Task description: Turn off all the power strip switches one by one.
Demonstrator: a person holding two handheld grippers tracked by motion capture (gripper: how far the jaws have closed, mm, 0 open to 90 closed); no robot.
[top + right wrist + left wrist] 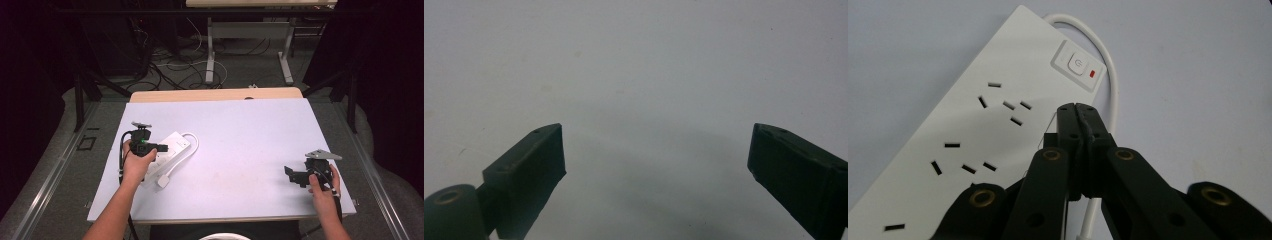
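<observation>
A: What carries everything?

B: A desk (240,145) with a pale sheet over its top. A white power strip (167,152) lies near the left edge, slanted, its far end pointing toward the middle of the desk.

A: And its cable?

B: The white cable (192,145) loops out of the far end and runs back along the strip's right side to a plug (163,181) lying nearer the front edge.

A: The claws?

B: The left gripper (1080,117) hangs over the strip with its jaws pressed together and nothing between them, the tips just short of the switch (1077,64) and its red lamp (1092,74). Whether the tips touch the strip, I can't tell.

A: The other one?

B: The right gripper (295,175) sits near the front right corner, well apart from the strip. Its jaws stand wide apart over bare desk, holding nothing.
</observation>
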